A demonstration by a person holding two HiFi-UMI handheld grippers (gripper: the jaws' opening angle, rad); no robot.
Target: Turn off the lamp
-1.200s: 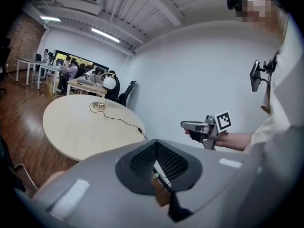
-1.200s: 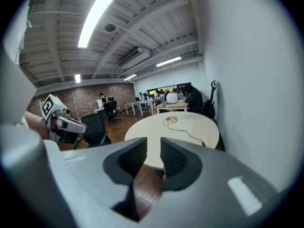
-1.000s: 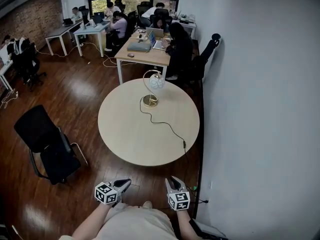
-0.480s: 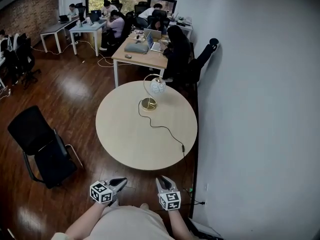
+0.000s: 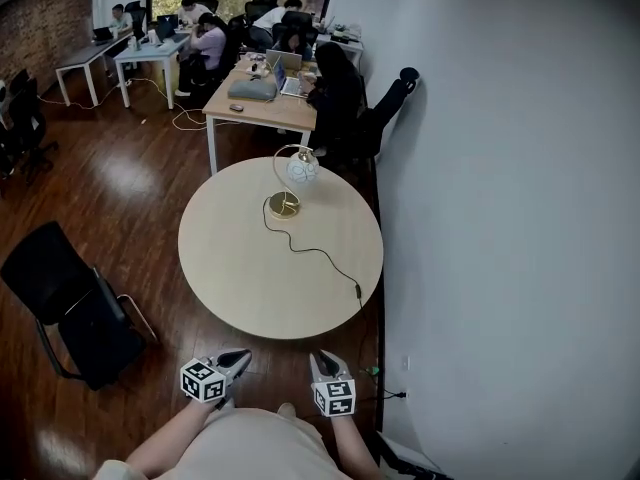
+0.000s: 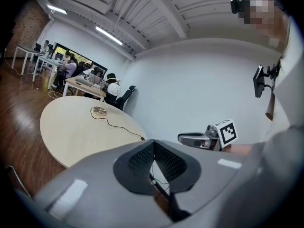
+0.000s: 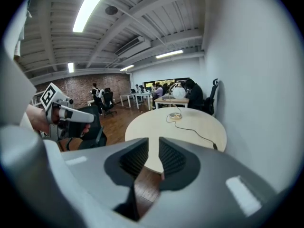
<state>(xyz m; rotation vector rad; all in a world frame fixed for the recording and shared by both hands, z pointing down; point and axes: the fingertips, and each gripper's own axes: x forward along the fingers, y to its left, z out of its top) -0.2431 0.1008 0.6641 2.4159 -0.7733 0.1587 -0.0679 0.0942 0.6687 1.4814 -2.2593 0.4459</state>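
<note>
Lamp (image 5: 302,170) stands on the far half of a round pale table (image 5: 230,268), toward the side nearest the white wall (image 5: 500,218). White globe shade on a curved gold stem, round brass base (image 5: 283,204) flat on the tabletop. Whether the globe is lit cannot be told. A black cord (image 5: 318,252) snakes from the base across the top to the near right edge, with a small dark piece (image 5: 357,290) on it just before it drops off the rim.

Both grippers are held low, close to the person's body, on the near side of the table and well apart from the lamp.

Left gripper (image 5: 236,359): pads meet at the tips in the left gripper view (image 6: 153,144), nothing between them. It points toward the table.

Right gripper (image 5: 324,362): jaws stand a narrow gap apart in the right gripper view (image 7: 153,144) and have just been closing; only floor and table edge show through the gap, nothing held.

A black office chair (image 5: 70,303) sits on the dark wood floor (image 5: 140,178) left of the table. Beyond the table, people sit at desks (image 5: 262,108) with laptops.
</note>
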